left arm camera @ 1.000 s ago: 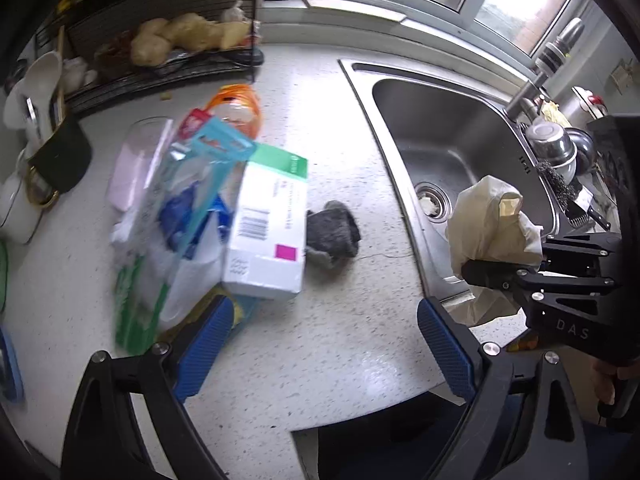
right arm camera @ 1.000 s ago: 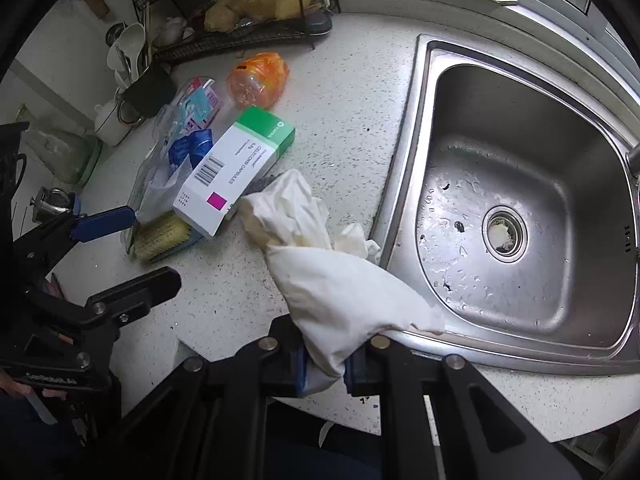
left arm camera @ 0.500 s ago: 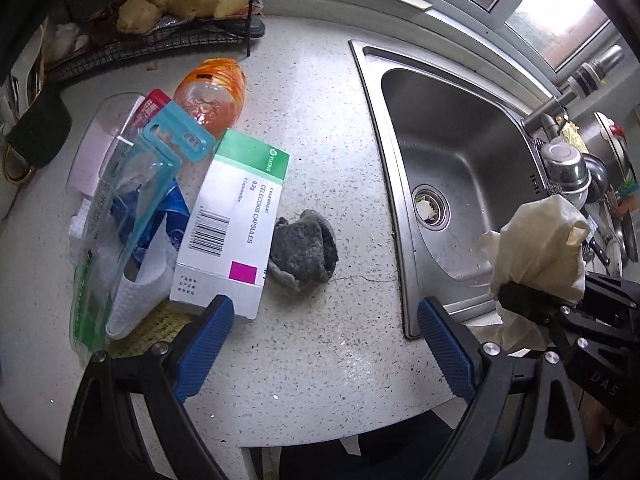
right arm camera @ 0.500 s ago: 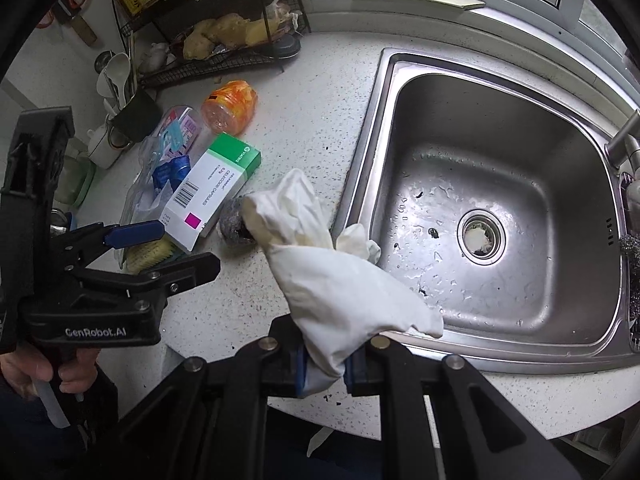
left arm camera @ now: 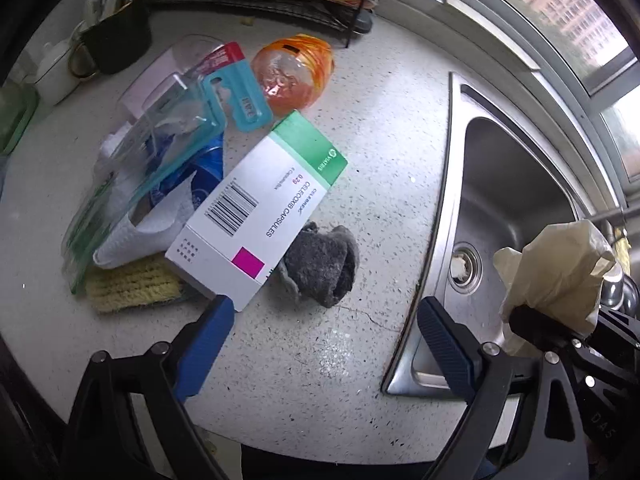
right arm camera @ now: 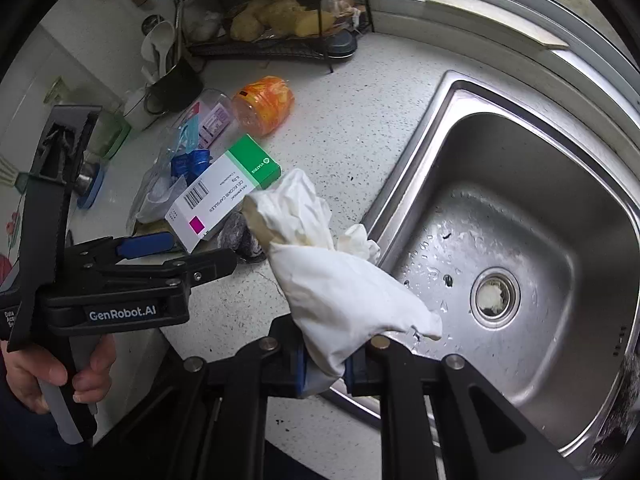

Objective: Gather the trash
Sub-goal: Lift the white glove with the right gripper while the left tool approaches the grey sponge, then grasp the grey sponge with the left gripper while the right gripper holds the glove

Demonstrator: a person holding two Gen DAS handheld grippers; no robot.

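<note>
My right gripper is shut on a crumpled white paper bag, held above the counter's front edge by the sink; the bag also shows in the left wrist view. My left gripper is open and empty, above the counter just in front of a grey wad. Beside the wad lies a white and green capsule box on a heap of clear plastic packaging, white paper and a yellow sponge. An orange plastic jar lies on its side behind them.
A steel sink fills the right side, with white scraps in its drain. A wire rack with food stands at the back. A dark mug and utensils stand at the back left. The counter's front edge is close.
My left gripper has moved forward and right, toward the grey wad and the box. My right gripper has kept its hold on the paper bag and drawn back a little.
</note>
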